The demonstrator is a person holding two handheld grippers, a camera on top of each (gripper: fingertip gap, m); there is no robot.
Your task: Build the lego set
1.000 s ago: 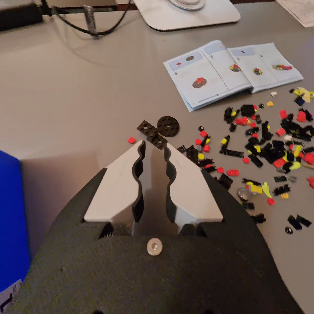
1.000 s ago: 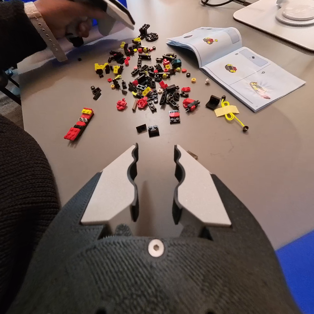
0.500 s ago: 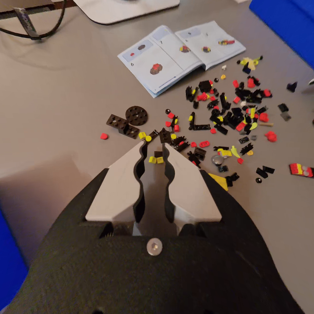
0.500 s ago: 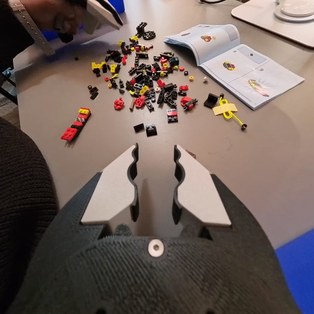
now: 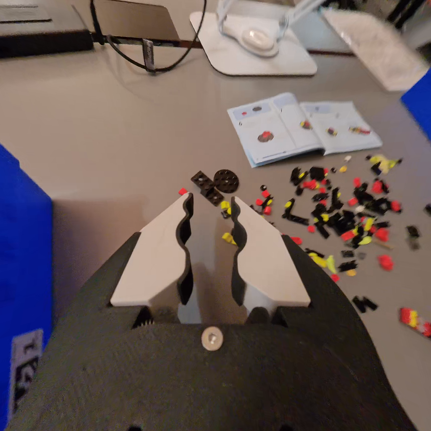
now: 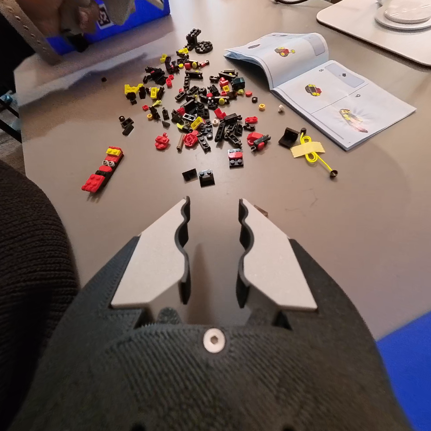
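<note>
Several loose black, red and yellow lego pieces point(image 6: 198, 109) lie spread on the grey table point(image 6: 326, 233); they also show in the left wrist view point(image 5: 338, 214). A black round plate point(image 5: 226, 181) and a black holed plate point(image 5: 207, 187) lie just beyond my left gripper point(image 5: 212, 198), which is open and empty above the table. A part-built red, yellow and black strip point(image 6: 102, 171) lies at the left. My right gripper point(image 6: 213, 200) is open and empty, short of two small black pieces point(image 6: 199, 176). The open instruction booklet point(image 6: 326, 93) lies at the right.
A blue box point(image 5: 21, 245) stands at the left of the left wrist view. A white stand base point(image 5: 254, 53) and black cables point(image 5: 149, 53) are at the back. A yellow string with tape point(image 6: 307, 149) lies by the booklet. A hand with the other gripper point(image 6: 77, 16) is far left. My hands' fingertips stand some 35 cm from each other. The black round plate point(image 5: 226, 181) is closer to my left gripper, around 7 cm from its tips; the right tips are 30 cm off. It is also in sight in the right wrist view point(image 6: 202, 46).
My left gripper has swung back left and tilted up, so the pile sits to its right again and the blue box returns at the left. Its fingers stand a little wider. The right gripper barely moved.
</note>
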